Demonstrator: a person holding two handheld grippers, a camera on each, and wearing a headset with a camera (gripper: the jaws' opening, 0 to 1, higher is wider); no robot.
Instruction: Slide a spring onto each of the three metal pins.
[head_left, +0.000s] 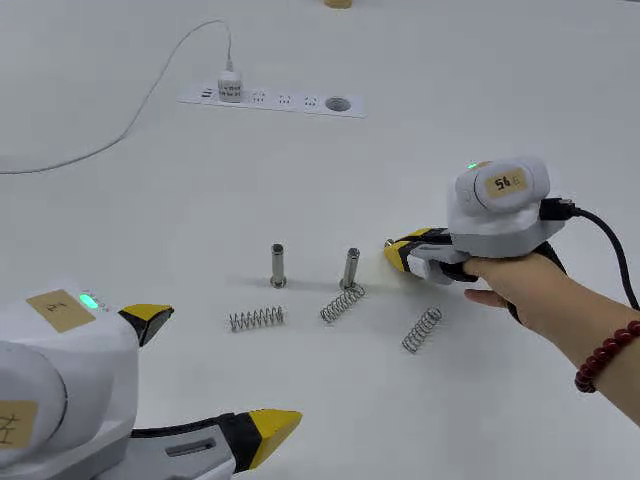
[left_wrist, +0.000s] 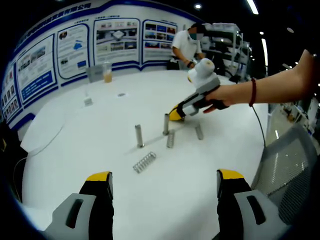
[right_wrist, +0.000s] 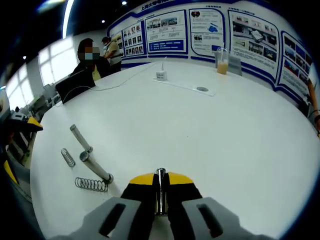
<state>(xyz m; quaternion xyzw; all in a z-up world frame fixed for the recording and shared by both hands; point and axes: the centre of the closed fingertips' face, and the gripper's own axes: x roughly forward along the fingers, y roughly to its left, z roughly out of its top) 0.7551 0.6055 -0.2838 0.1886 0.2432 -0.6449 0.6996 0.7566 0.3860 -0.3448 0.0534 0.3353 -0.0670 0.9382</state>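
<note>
R gripper (head_left: 396, 252) is clamped tight on the third pin (right_wrist: 160, 192), pinched across its shaft w/ one end poking out past the yellow tips, low over the table (head_left: 450, 120) just right of the other two pins. L gripper (head_left: 218, 368) sits close to the person, jaws spread wide, nothing between them. The left pin (head_left: 278, 265) and the middle pin (head_left: 350, 268) stand upright on flanged feet. No spring is on any pin yet. Three springs lie flat in front: left spring (head_left: 257, 318), middle spring (head_left: 342, 302) w/ one end right at the middle pin's foot (touching or not, can't tell), right spring (head_left: 422, 329) just below the R gripper.

What might go wrong, imo: polished steel in a hard pinch may swivel or slip once a spring gets pushed over it. The standing pins are tall and thin on small feet, so a nudge from a jaw or a dragged spring would prob. topple them. The springs are open wire coils, round and light. They look apt to roll on that smooth white top, or to squash and pop away if pinched too hard.
</note>
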